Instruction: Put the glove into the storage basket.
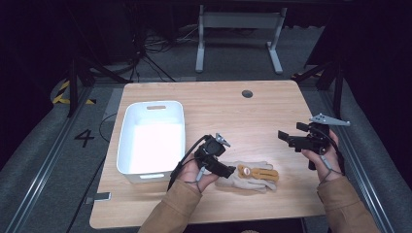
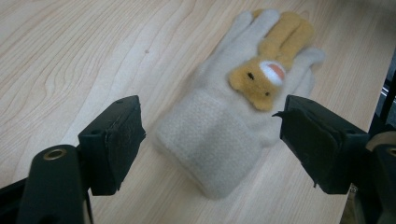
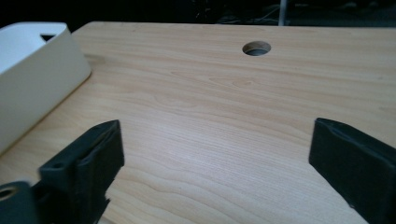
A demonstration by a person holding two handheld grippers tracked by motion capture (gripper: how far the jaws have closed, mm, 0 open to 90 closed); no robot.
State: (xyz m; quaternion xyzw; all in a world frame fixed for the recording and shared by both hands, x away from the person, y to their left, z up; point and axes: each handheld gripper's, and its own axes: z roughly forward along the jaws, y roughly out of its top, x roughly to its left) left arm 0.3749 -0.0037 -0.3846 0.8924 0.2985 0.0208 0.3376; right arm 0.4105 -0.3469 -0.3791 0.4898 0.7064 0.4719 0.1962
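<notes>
- The jaws of the left gripper (image 2: 210, 149) are seen held apart, one on either side of the cuff of the cream knitted glove with a tan plush bear (image 2: 243, 102), without pressing on it.
- The glove is laid flat on the light wooden table (image 1: 233, 111), near its front edge.
- The right gripper (image 1: 291, 138) is held right of the glove, its jaws spread wide over bare wood.
- The white plastic bin (image 1: 151, 138) is set left of the glove, farther back.

Between the left gripper's (image 2: 210, 140) matt black jaws lies a fuzzy fleece glove (image 2: 233, 107); beneath it, a smooth pale wood table (image 2: 70, 56).
</notes>
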